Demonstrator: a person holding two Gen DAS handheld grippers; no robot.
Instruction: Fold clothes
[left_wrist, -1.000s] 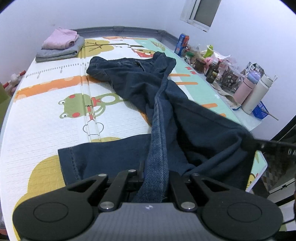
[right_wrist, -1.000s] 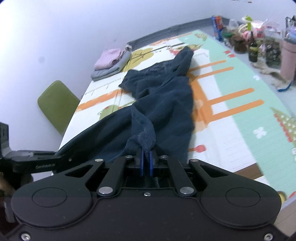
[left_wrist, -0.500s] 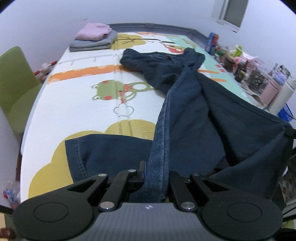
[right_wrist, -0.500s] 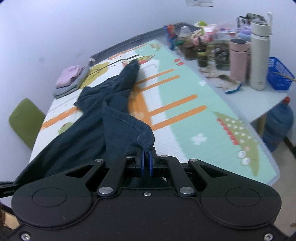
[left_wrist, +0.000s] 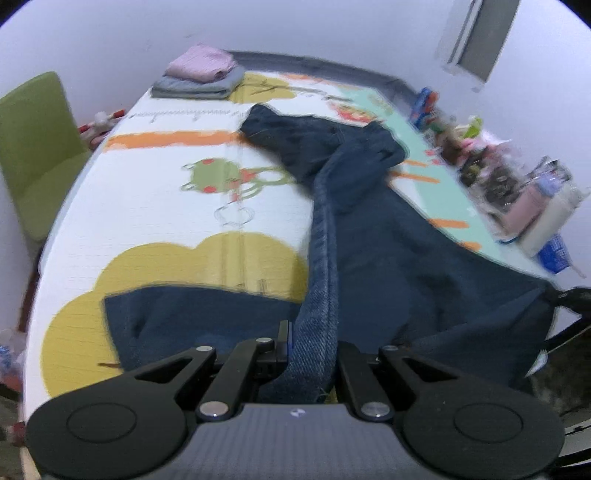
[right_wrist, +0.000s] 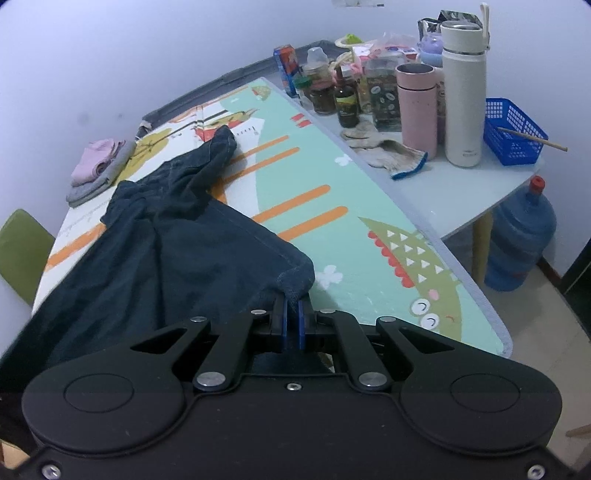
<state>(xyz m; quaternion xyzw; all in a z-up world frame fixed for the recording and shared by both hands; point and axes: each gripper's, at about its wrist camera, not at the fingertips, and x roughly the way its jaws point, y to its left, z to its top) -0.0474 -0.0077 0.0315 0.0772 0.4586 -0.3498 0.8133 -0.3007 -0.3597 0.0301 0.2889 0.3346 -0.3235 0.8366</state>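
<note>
Dark blue denim jeans (right_wrist: 177, 236) sprawl along the cartoon-printed foam mat (right_wrist: 369, 206), near ends lifted, left gripper (left_wrist: 312, 347) clenched on a seam band and right gripper (right_wrist: 291, 325) pinching a hem corner, likely to spread them flat for folding.

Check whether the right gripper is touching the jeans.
Touching. In the right wrist view the right gripper has its jaws closed on a bunched corner of the jeans, and the denim sits pinched between the blue pads, with no gap.
</note>
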